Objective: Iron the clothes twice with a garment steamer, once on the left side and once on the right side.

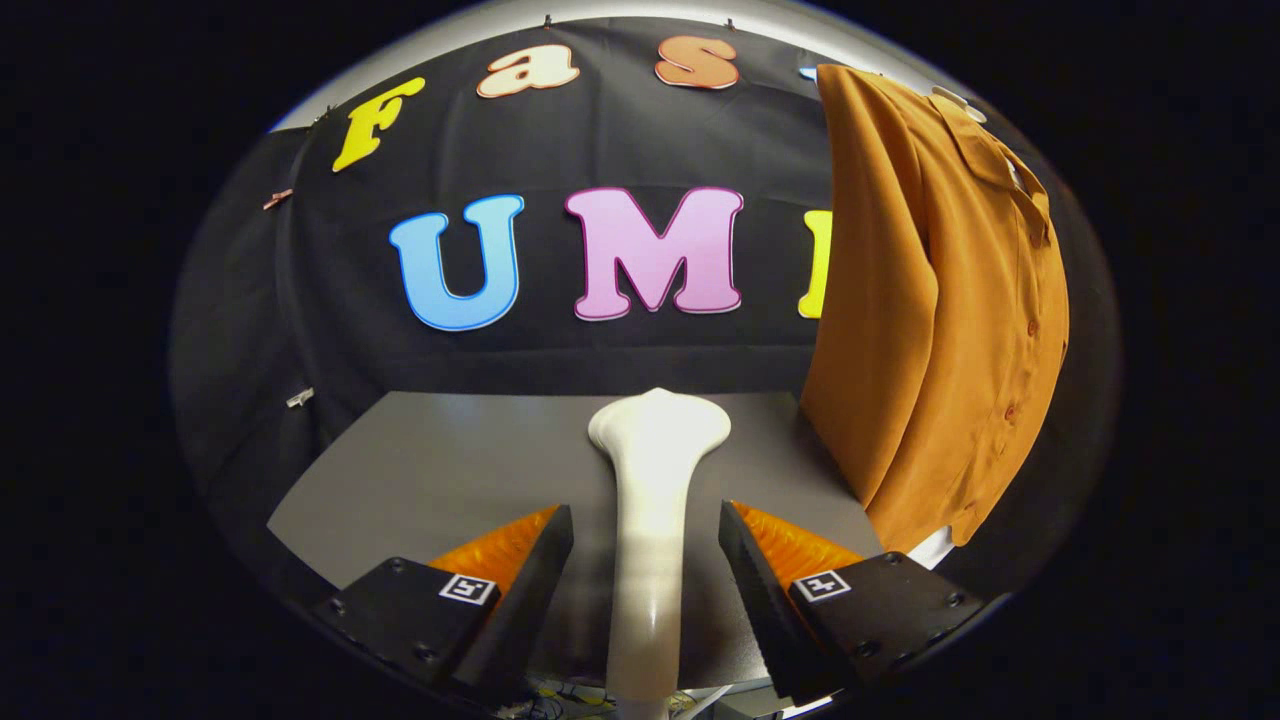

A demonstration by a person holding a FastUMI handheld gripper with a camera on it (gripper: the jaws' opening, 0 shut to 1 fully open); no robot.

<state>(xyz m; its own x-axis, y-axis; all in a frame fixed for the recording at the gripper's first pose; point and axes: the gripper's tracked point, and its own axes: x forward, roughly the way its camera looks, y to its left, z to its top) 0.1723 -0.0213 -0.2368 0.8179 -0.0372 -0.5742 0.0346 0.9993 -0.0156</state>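
A white garment steamer (655, 440) lies along the grey table (440, 470), its flared head pointing away toward the booth wall. Its slim handle runs back between my gripper (646, 508) fingers. The gripper is open: one finger stands on each side of the handle with a narrow gap on both sides, so neither finger presses on it. An orange-brown button shirt (940, 320) hangs on a white hanger (955, 100) to the right of the steamer, beyond the right finger. Its hem reaches down to about table level.
The black cloth wall closes off the back and left of the table. A few clips (300, 397) pin the cloth on the left. Some cables (560, 700) show below the table's near edge, under the fingers.
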